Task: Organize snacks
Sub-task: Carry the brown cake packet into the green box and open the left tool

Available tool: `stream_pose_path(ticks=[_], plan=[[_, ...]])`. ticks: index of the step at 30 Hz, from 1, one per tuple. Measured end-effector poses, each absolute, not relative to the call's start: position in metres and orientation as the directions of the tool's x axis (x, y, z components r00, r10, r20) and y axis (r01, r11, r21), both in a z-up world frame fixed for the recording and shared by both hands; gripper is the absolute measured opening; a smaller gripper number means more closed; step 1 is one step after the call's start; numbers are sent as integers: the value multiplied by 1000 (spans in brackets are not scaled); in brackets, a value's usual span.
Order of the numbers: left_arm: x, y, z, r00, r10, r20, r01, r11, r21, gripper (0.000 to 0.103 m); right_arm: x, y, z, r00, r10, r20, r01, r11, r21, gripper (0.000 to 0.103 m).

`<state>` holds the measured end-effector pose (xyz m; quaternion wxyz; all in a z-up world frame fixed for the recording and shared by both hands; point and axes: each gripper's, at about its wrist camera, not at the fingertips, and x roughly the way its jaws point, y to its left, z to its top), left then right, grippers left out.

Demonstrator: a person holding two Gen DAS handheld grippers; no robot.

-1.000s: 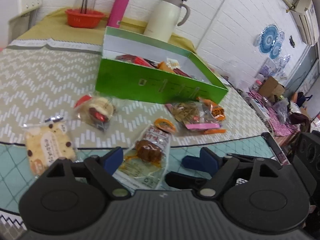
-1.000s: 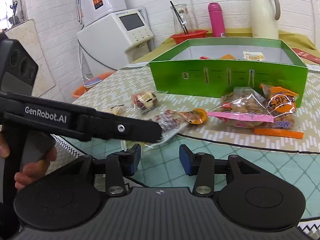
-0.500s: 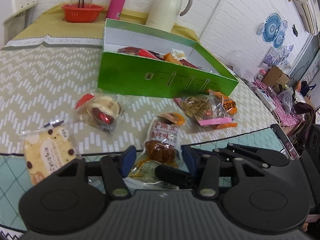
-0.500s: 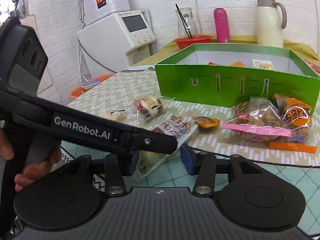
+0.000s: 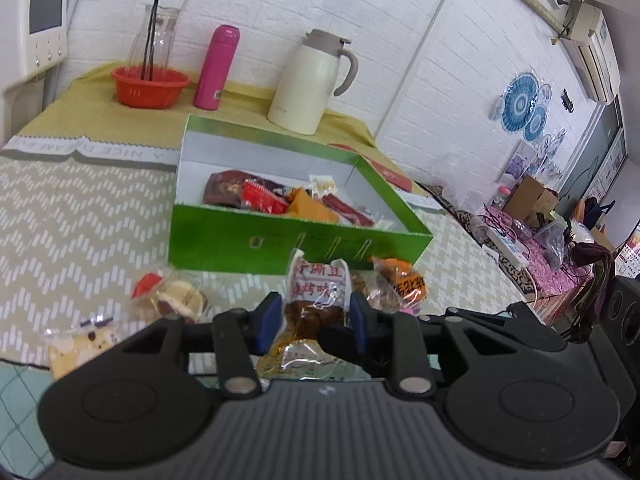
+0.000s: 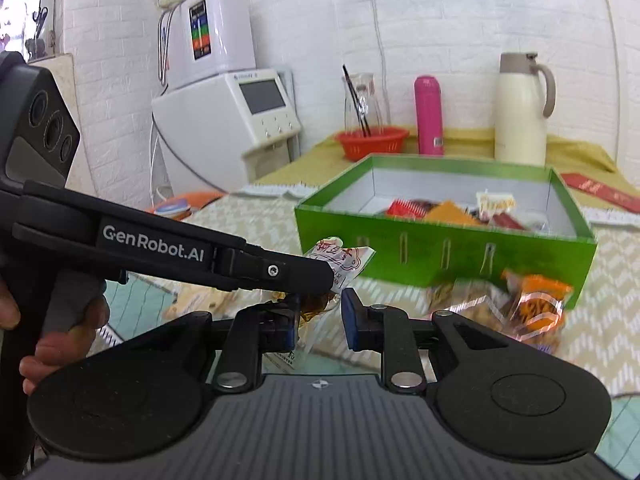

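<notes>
A clear snack packet [image 5: 316,296] with red print and a brown filling stands upright, lifted off the table. My left gripper [image 5: 314,322] is closing, and its blue pads press the packet's two edges. In the right wrist view, a left finger [image 6: 280,270] reaches in from the left and covers the packet [image 6: 344,262]. My right gripper [image 6: 320,316] is also closing. The packet's lower part hangs between its pads, with a gap at the right pad. One right finger [image 5: 340,334] crosses in front of the packet. The green box [image 5: 240,240] behind holds several snacks.
On the cloth lie an orange packet [image 5: 400,280], a round cake packet [image 5: 176,300] and a chip cookie packet [image 5: 76,348]. Behind the box stand a cream jug [image 5: 308,84], a pink bottle [image 5: 216,68] and a red basket [image 5: 150,86]. A hand [image 6: 60,344] holds the left gripper's handle.
Both grippers' jaws have narrowed and both have risen. The snack packet lay flat on the table; it now stands upright between the left pads, nearer the box.
</notes>
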<state>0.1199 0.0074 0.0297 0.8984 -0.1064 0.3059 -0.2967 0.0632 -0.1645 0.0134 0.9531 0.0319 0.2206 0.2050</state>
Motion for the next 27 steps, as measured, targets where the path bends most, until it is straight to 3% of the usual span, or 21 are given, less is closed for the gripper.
stream_pose_path(ticks=[11, 18, 27], plan=[[181, -13, 78, 721, -574, -389, 486, 818, -307, 27, 118, -171, 51, 897, 363, -253, -353, 932, 84, 41], [234, -15, 63, 713, -558, -425, 434, 827, -357, 27, 160, -174, 41, 894, 359, -266, -342, 933, 110, 40], [269, -11, 34, 700, -505, -506, 376, 862, -340, 28, 198, -178, 17, 859, 372, -351, -344, 928, 142, 44]])
